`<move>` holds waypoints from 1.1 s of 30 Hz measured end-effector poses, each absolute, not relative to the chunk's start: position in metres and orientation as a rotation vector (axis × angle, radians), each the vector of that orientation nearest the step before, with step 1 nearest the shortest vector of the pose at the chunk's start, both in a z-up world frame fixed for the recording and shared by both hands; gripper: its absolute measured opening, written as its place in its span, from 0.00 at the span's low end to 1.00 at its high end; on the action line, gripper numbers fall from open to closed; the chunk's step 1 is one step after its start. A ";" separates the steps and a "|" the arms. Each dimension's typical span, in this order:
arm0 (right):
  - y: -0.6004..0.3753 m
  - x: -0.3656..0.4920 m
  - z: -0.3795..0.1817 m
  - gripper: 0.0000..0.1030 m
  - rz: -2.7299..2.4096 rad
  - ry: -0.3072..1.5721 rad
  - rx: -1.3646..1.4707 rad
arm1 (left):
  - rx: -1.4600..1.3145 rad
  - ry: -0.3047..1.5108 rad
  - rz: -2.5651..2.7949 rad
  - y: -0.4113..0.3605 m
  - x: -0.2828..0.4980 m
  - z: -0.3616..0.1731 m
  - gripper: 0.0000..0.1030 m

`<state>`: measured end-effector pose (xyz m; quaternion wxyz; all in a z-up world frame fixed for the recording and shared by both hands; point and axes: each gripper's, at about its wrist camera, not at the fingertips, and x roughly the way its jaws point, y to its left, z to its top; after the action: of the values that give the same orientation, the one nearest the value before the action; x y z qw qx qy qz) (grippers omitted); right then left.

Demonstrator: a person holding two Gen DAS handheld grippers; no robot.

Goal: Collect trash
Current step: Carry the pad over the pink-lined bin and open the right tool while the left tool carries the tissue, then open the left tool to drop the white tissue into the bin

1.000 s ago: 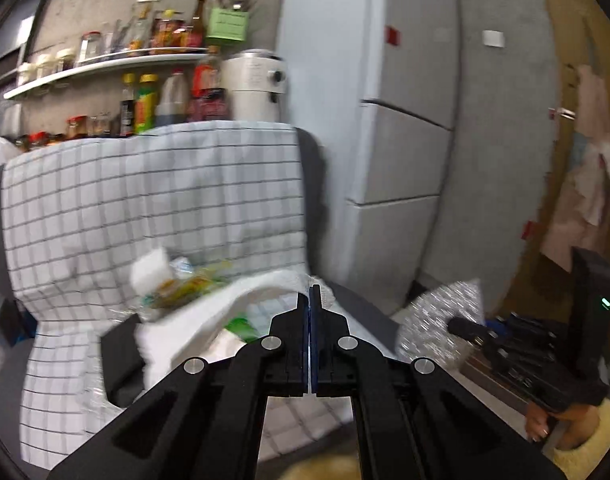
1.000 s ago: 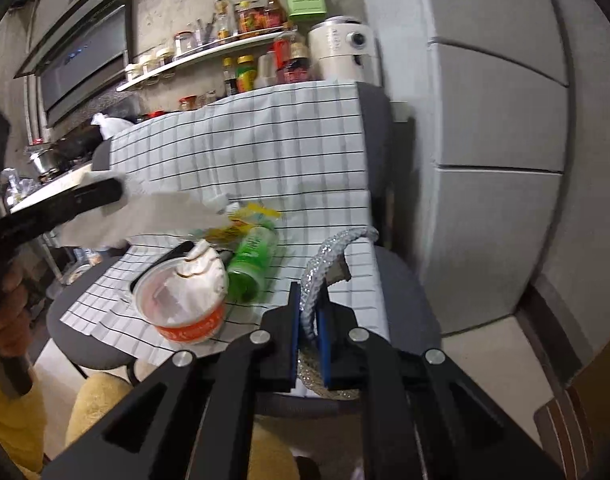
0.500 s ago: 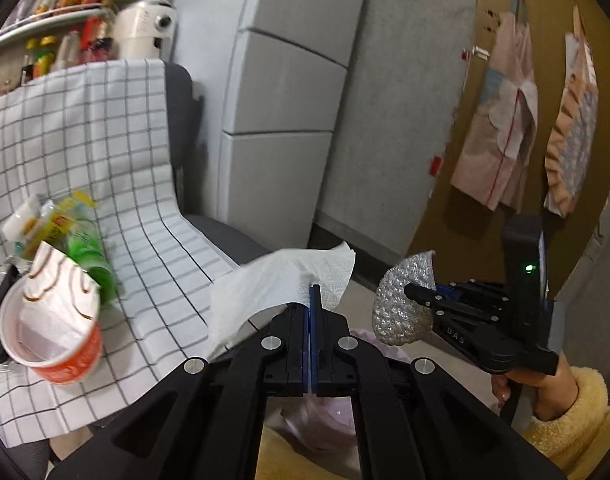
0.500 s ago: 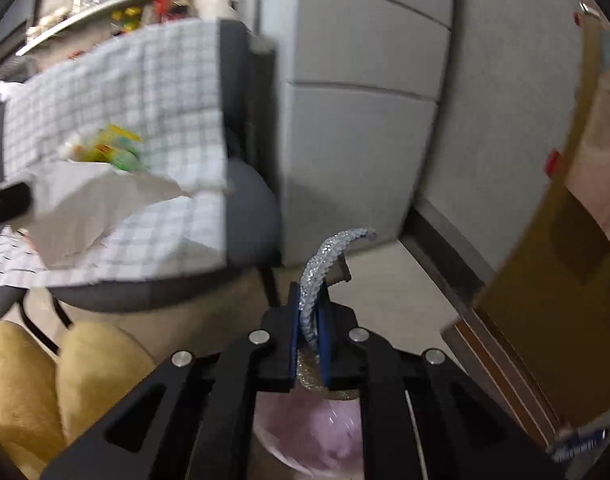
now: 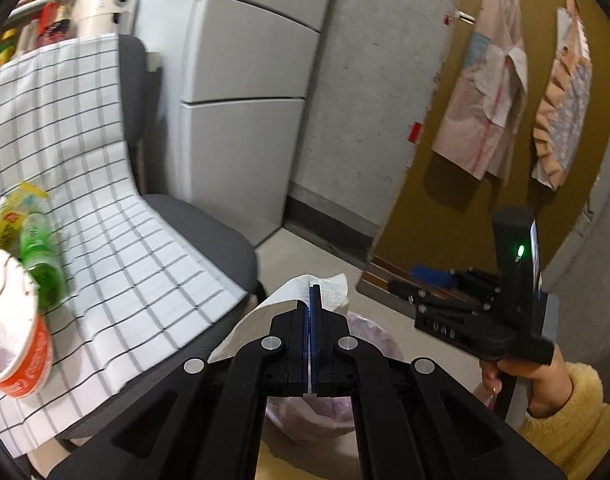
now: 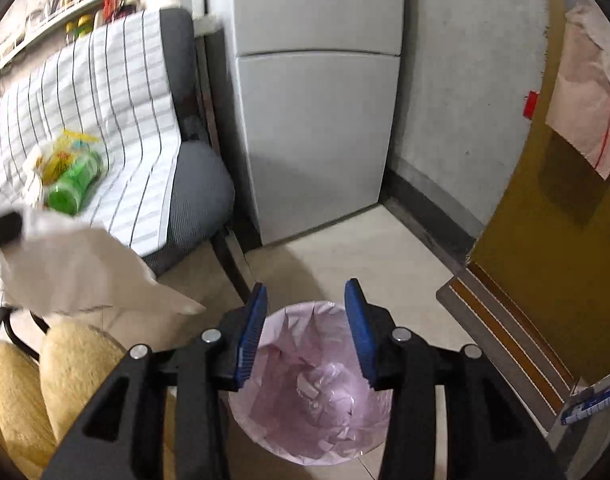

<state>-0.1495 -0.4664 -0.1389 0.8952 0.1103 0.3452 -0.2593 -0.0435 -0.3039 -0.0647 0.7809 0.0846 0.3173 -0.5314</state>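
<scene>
My left gripper (image 5: 311, 300) is shut on a white paper napkin (image 5: 281, 304) that hangs over the bin with a pink liner (image 5: 369, 336). Seen from the right wrist, the napkin (image 6: 77, 272) droops at the left, below the left gripper's dark fingers (image 6: 1, 228). My right gripper (image 6: 305, 300) hovers straight above the bin (image 6: 345, 432); its jaws are opening and nothing is between the blue pads. A green bottle (image 6: 73, 184), a yellow wrapper (image 6: 65, 152) and an orange noodle cup (image 5: 17, 344) lie on the chair's checked cloth (image 5: 105, 200).
A grey fridge (image 6: 317, 100) stands behind the bin, and a brown door (image 6: 553, 220) is at the right. The person's fuzzy yellow knees (image 6: 65, 380) sit left of the bin. A small blue and white item (image 6: 593, 400) lies on the floor, far right.
Both grippers swung from the chair down to the bin. The right jaws have parted and the silvery wrapper they held is gone from them. The left still grips the napkin.
</scene>
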 end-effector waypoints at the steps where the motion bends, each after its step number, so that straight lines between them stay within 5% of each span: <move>1: -0.468 -0.154 -0.134 0.39 -0.548 0.693 0.234 | 0.192 0.686 -1.168 -0.309 -0.047 -0.066 0.00; 18: -0.509 -0.207 -0.088 0.39 -0.679 0.502 0.284 | 0.371 0.787 -1.361 -0.416 -0.089 -0.113 0.06; 23: -0.510 -0.206 -0.094 0.40 -0.673 0.522 0.299 | 0.377 0.848 -1.350 -0.417 -0.083 -0.129 0.44; 33: -0.489 -0.187 -0.085 0.40 -0.607 0.512 0.276 | 0.332 0.800 -1.216 -0.379 -0.066 -0.111 0.44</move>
<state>-0.1873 -0.4892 -0.0846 0.9129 0.1339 0.2486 -0.2948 -0.0664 -0.3787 -0.1109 0.7343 0.1512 0.3637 -0.5529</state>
